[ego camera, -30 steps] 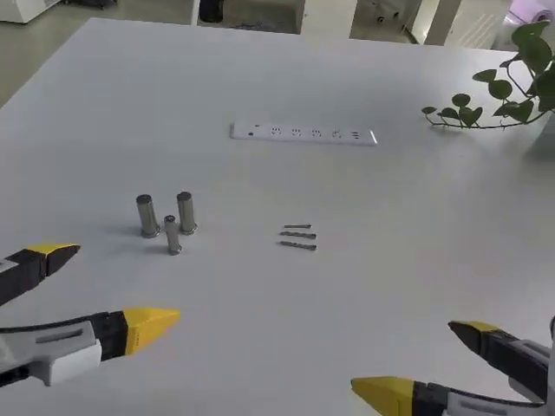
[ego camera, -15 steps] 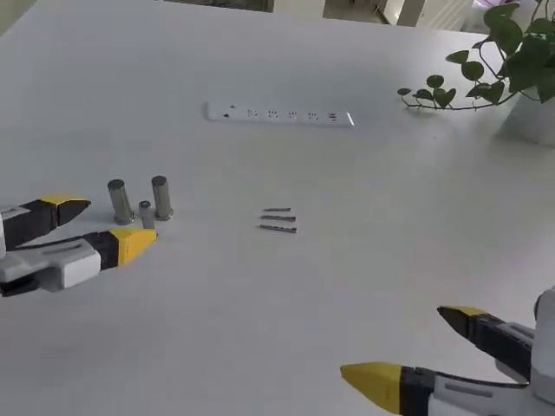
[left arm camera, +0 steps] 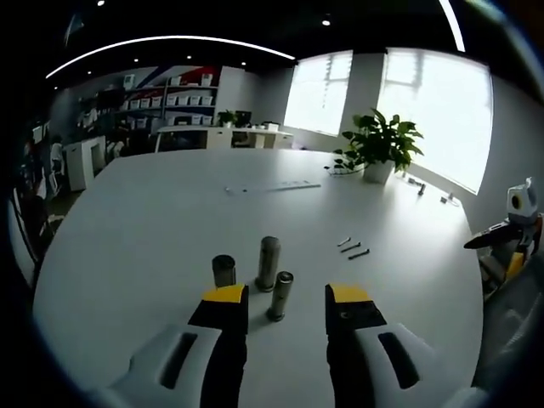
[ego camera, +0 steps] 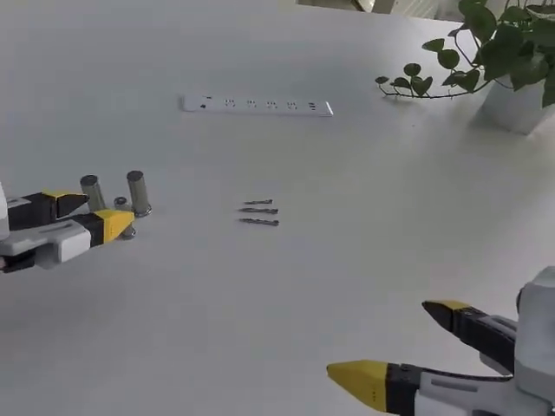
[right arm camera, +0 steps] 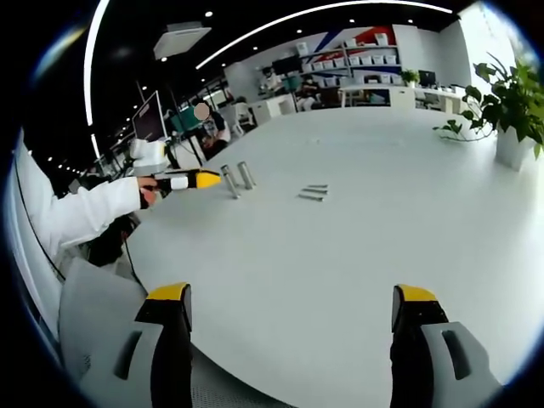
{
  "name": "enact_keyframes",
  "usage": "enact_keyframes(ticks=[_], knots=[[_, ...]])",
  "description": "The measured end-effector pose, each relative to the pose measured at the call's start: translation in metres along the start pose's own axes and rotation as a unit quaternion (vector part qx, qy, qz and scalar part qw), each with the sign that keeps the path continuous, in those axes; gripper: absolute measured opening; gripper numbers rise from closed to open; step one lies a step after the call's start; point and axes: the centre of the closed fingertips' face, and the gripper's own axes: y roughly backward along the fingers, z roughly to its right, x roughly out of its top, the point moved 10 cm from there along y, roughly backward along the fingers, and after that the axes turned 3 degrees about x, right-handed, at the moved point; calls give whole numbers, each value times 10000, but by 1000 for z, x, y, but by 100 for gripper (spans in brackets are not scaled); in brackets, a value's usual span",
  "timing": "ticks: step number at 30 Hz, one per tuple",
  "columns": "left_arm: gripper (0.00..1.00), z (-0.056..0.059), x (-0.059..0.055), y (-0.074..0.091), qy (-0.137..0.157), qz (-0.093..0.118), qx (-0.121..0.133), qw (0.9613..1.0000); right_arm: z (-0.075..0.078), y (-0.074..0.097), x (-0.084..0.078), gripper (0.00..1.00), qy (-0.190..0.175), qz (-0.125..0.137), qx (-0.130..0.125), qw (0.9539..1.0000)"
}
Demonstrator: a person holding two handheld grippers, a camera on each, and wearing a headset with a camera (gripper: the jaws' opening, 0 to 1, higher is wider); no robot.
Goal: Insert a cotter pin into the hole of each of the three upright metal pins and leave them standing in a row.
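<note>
Metal pins: three, all upright, bunched in a tight cluster rather than a row, directly ahead of the left gripper's tips.
Short pin: one, the nearest of the three to the left gripper, standing in line with the gap between its two yellow tips. In the head view the near tip partly covers it. Contact cannot be told.
Cotter pins: three, lying flat and roughly parallel, close together. They lie to the right of the left gripper, well apart from the metal pins and well ahead of the right gripper. None is seated in a metal pin.
Left gripper: one, jaws spread, holding nothing, tips low over the table at the cluster.
Right gripper: one, jaws spread wide, holding nothing, nearest the person and well apart from both groups of pins.
Table: one white surface, carrying all items.
Power strip: one, white, beyond the cotter pins, far from both grippers.
Potted plant: one, at the far right of the table, beyond the right gripper.
Sleeve: one, white, behind the left gripper in the right gripper view.
</note>
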Motion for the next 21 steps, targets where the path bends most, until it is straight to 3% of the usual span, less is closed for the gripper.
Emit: enact_keyframes(ticks=[7, 11, 15, 21], knots=[[25, -1, -1, -12, -64, -71, 25, 10000, 1, 2, -1, 96, -41, -13, -46, 10000], [24, -4, -4, -17, -123, -156, 244, 9995, 1, 3, -2, 96, -76, 12, -61, 10000], [18, -4, -5, -20, -88, -198, 176, 9996, 1, 3, -3, 96, -66, -39, -41, 10000], [13, -2, -2, -23, -70, -84, 112, 9999, 0, 2, -4, 96, -91, -63, -1, 9999]])
